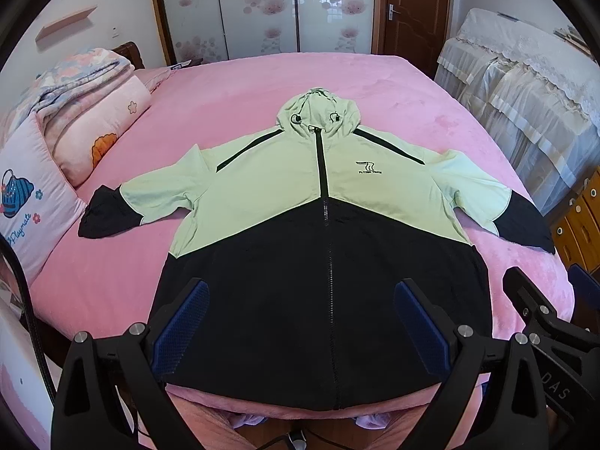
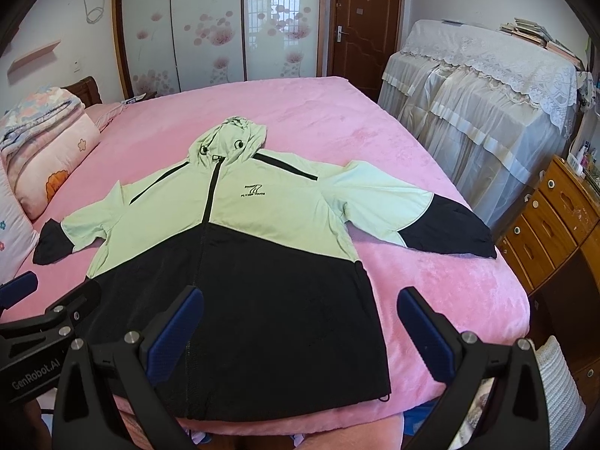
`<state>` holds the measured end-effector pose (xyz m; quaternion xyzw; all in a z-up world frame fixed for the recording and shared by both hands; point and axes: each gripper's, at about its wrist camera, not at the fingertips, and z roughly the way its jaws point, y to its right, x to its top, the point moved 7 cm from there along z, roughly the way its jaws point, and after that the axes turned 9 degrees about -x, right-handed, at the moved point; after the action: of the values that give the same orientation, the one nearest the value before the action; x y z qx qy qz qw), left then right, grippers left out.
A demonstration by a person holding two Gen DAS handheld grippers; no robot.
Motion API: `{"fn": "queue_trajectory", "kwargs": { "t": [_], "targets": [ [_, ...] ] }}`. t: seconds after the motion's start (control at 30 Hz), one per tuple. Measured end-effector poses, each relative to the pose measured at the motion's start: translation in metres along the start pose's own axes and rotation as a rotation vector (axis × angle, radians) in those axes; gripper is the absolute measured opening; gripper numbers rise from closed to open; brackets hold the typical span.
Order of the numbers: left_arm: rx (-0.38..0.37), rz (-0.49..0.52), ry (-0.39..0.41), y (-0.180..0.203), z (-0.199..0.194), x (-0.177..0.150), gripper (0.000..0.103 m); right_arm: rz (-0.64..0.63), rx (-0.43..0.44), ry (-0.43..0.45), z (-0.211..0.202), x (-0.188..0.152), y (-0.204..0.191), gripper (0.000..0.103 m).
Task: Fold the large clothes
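Left hand-held gripper [image 1: 302,322] and right hand-held gripper [image 2: 300,328]: jaws wide apart, holding nothing, above the hem. Green-and-black zip hooded jacket [image 1: 322,232] lies flat on plush pink bed [image 1: 232,86].

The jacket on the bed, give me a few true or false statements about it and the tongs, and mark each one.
1. The jacket lies spread flat with its front up on the pink bed. True.
2. Its zipper is fully undone. False: it is closed up to the hood.
3. Both sleeves are already folded across the chest. False: they stretch out to either side.
4. The left tongs are open and hold nothing. True.
5. The right tongs are clamped on the hem. False: they are open, gripping nothing.
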<state>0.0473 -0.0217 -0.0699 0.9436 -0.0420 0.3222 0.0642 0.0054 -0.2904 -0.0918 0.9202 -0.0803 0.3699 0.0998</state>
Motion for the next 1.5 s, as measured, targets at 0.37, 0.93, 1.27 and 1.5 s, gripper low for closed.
{"fn": "queue_trajectory", "kwargs": {
  "t": [0.37, 0.93, 1.27, 1.5],
  "targets": [
    [0.005, 0.0, -0.002, 0.008, 0.005, 0.005, 0.099, 0.008, 0.017, 0.007, 0.005, 0.009, 0.008, 0.103],
    [-0.01, -0.003, 0.019, 0.014, 0.003, 0.007, 0.099, 0.029, 0.025, -0.002, 0.01, 0.007, 0.014, 0.103],
    [-0.027, 0.002, 0.005, 0.019, 0.004, 0.009, 0.099, 0.033, 0.028, 0.0, 0.011, 0.007, 0.016, 0.103],
    [0.003, 0.055, 0.026, 0.029, 0.005, 0.02, 0.099, 0.036, 0.027, 0.002, 0.014, 0.009, 0.024, 0.103]
  ]
}}
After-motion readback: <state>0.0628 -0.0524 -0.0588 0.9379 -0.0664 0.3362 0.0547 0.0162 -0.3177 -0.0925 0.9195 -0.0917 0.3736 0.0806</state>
